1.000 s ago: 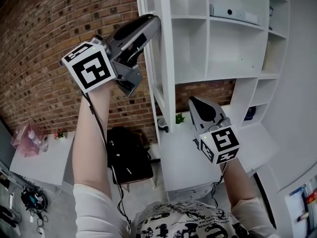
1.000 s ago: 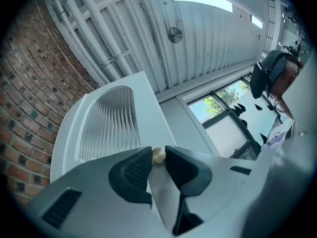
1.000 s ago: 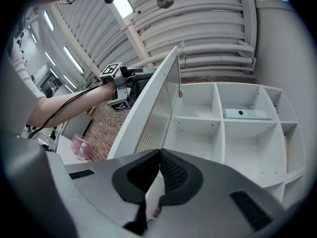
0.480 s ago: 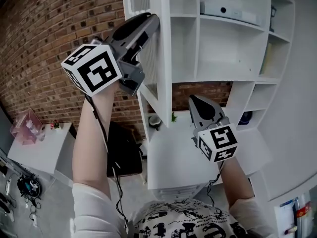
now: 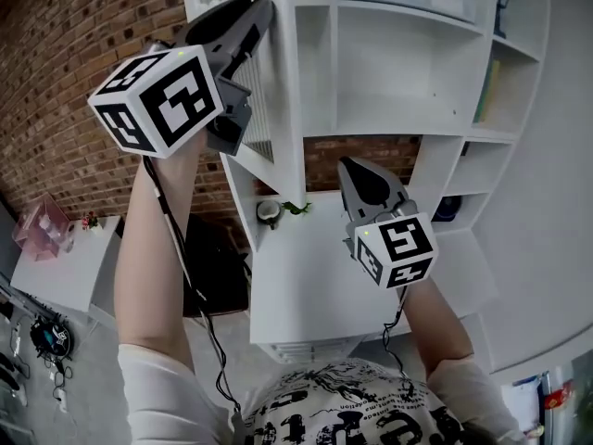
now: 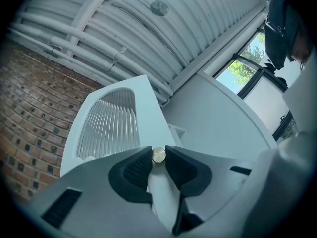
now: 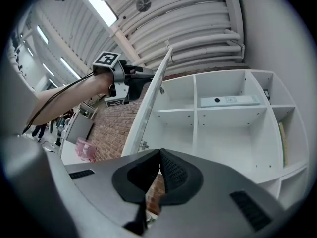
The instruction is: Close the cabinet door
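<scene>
Left gripper (image 5: 258,9), clamped on the brass knob (image 6: 158,155), has swung the cabinet door (image 5: 264,109) at 11 o'clock partway round, still well ajar; right gripper (image 5: 357,170) at 5 o'clock is closed on nothing.

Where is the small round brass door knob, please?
In the left gripper view, the round brass knob is held between the left gripper's jaws, on the white cabinet door.

Nothing legible: the left cube (image 5: 157,95) and right cube (image 5: 397,248) bear only square markers, and the shirt (image 5: 352,408) print is unreadable.
</scene>
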Demonstrator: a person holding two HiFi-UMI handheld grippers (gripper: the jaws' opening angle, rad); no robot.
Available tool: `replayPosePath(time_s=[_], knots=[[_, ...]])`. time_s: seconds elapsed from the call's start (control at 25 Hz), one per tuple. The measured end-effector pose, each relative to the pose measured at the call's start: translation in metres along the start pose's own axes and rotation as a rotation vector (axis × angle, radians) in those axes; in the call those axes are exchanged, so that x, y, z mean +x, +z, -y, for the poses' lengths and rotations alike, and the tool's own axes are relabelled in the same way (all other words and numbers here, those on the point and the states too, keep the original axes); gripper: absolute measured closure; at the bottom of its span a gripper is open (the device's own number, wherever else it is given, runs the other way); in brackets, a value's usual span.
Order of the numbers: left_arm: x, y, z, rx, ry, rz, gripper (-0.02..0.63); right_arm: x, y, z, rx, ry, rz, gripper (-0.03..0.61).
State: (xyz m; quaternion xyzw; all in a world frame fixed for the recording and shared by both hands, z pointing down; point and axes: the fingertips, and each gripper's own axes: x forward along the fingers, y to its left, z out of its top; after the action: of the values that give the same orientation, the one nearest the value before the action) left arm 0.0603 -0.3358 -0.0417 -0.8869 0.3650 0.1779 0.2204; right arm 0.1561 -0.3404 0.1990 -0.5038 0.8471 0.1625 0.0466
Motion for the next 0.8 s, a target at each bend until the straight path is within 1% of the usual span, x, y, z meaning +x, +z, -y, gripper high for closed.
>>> replayPosePath(time_s=[0.12,0.32,0.44,0.6,0.8], knots=[[0.022,-0.012,0.006,0.025,0.043,-0.024,0.523,-0.003,-0.007,0.016,0.015,0.019,-0.004,0.564],[0.060,-0.034,0.010,0.043,0.120,-0.083,0.531,0.004,-0.014,0.041,0.046,0.048,0.005,0.563],[0.079,-0.046,0.009,0.084,0.161,-0.117,0.531,0.009,-0.019,0.055,0.066,0.060,0.005,0.563],[0.101,-0.058,0.006,0.117,0.188,-0.139,0.531,0.015,-0.027,0.078,0.067,0.062,0.000,0.563],[0.120,-0.073,0.001,0.161,0.202,-0.154,0.529,0.020,-0.036,0.103,0.054,0.058,-0.007,0.563]])
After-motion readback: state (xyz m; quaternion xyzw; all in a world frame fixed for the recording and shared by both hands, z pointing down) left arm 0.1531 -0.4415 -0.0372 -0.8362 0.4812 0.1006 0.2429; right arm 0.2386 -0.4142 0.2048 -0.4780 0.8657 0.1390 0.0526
